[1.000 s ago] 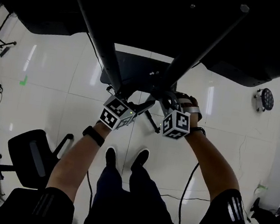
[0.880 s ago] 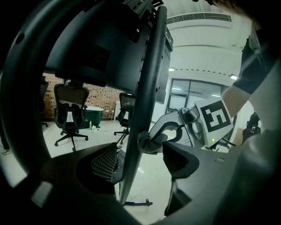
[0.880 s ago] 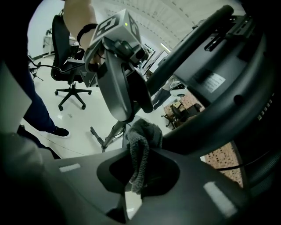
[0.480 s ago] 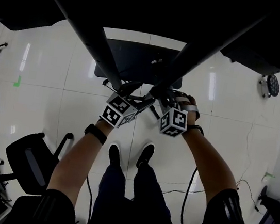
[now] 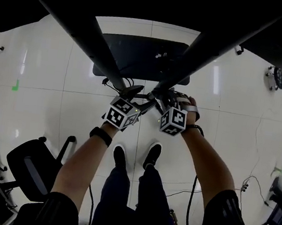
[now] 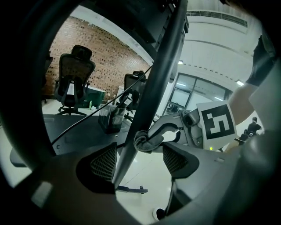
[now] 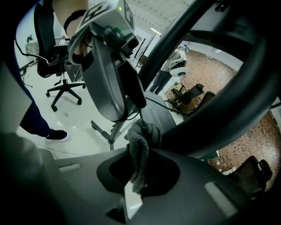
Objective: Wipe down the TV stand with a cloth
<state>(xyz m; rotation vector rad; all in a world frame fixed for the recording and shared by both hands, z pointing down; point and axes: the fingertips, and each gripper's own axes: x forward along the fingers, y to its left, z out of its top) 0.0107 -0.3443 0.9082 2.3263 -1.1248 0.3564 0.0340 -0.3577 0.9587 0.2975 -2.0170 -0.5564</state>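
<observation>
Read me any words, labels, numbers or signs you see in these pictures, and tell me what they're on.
No readable words, numbers or brands anywhere.
The left marker cube and right marker cube carry only black-and-white square patterns, not text.
The grey cloth shows no tag.

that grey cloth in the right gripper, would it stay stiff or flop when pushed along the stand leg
Likely floppy: the grey cloth hangs bunched and drooping from the right gripper, so it should fold around the dark stand leg rather than hold shape. Probably light, since a small pinch carries it. Its knitted-looking surface should drag, not slide.
</observation>
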